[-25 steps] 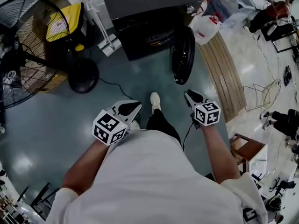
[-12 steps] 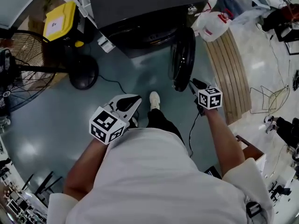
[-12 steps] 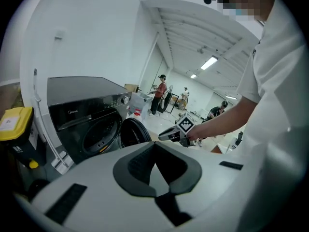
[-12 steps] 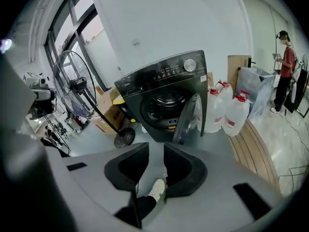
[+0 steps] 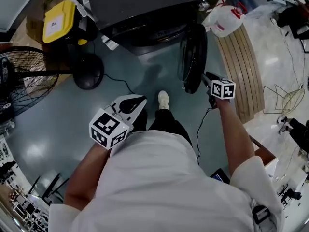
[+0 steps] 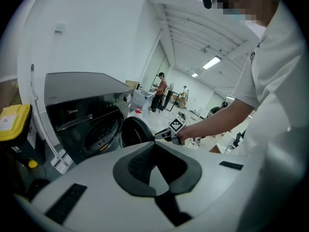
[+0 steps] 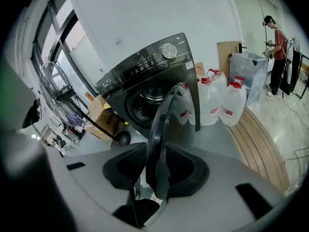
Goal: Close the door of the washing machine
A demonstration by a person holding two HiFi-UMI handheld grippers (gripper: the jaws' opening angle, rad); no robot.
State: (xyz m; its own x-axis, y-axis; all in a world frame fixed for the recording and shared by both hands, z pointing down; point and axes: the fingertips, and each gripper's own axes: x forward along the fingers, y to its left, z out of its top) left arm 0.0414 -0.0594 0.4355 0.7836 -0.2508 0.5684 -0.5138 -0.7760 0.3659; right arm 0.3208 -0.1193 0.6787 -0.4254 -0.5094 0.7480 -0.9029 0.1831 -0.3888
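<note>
Left hand-held gripper (image 5: 131, 105) hangs released and empty. Ahead stands the washer (image 5: 145, 4), its door (image 5: 193, 57) swung open to the right. Right hand-held gripper (image 5: 208, 79) is opening its jaws, the door's edge between them, seemingly not pinched.

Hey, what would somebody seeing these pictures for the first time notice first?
The dark washing machine sits at the top of the head view, with its round door swung wide open toward the person. The right gripper is at that door's edge, with the rim between its opening jaws. A large floor fan stands at the left.
</note>
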